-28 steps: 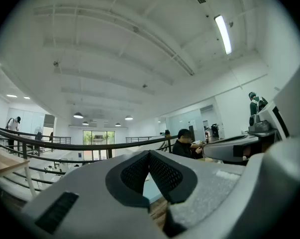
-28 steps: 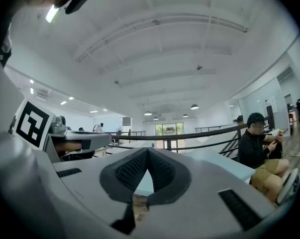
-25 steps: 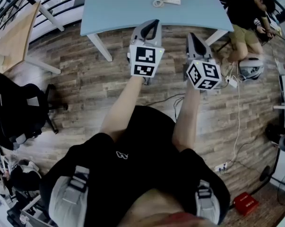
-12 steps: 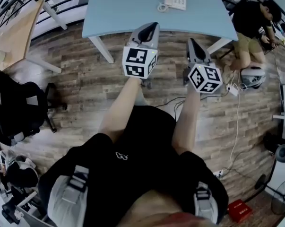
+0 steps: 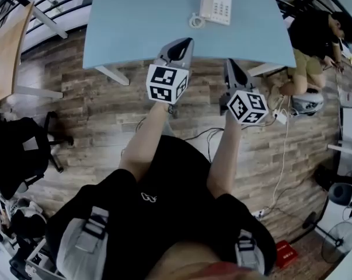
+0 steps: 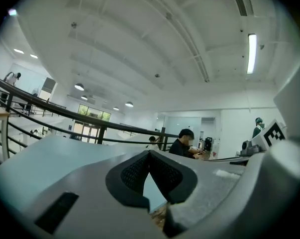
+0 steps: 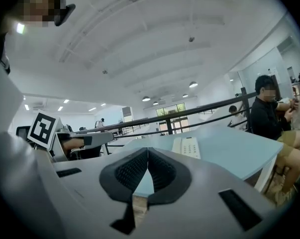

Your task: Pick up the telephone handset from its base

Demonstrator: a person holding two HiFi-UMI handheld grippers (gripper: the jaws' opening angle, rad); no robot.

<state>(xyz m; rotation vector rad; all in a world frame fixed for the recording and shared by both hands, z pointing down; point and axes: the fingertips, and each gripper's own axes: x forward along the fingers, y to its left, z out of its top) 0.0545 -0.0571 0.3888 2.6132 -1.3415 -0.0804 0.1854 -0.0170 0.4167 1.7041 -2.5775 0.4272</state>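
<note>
The white telephone (image 5: 215, 6) sits at the far side of the light blue table (image 5: 135, 22), its handset resting on the base and a coiled cord (image 5: 195, 21) beside it. In the right gripper view the telephone (image 7: 188, 147) lies ahead on the table, slightly right of the jaws. My left gripper (image 5: 180, 43) (image 6: 150, 154) reaches just over the table's near edge, shut with nothing in it. My right gripper (image 5: 229, 63) (image 7: 148, 151) hangs just short of that edge, also shut and empty. Both are well short of the telephone.
A person (image 5: 307, 31) sits at the table's right end, seen also in the right gripper view as a person (image 7: 266, 118). A black office chair (image 5: 18, 150) stands at the left, a wooden table (image 5: 0, 57) behind it. Cables and a power strip (image 5: 258, 213) lie on the plank floor.
Both grippers have moved forward toward the blue table, still shut. The table and telephone now sit nearer and larger in the head view.
</note>
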